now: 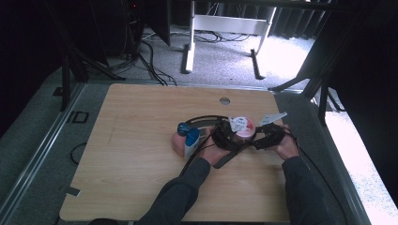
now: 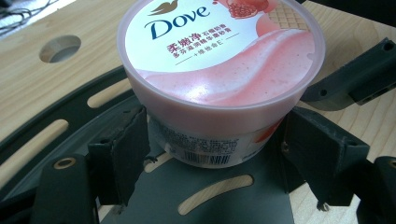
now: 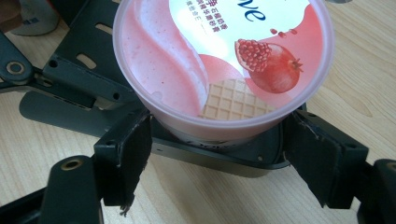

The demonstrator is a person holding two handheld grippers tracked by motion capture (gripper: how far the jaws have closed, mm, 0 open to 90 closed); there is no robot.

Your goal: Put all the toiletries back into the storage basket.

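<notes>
A Dove tub (image 1: 242,125) with a pink lid showing a pomegranate stands upright on a dark slotted plate (image 2: 205,186) at the table's middle right. My left gripper (image 2: 215,140) reaches it from the left of the high view, and its pads (image 2: 133,149) press the tub's (image 2: 219,60) side wall below the lid. My right gripper (image 3: 219,140) comes from the opposite side, with both pads (image 3: 130,149) against the tub (image 3: 224,56) just under the lid's rim. In the high view the left gripper (image 1: 229,135) and the right gripper (image 1: 259,135) flank the tub closely.
A blue-capped bottle (image 1: 190,138) and a pinkish container (image 1: 178,143) stand just left of the left hand. The tabletop (image 1: 141,154) has a round cable hole (image 1: 225,100) near its far edge. Cables trail from both grippers. Table legs and cables lie on the floor beyond.
</notes>
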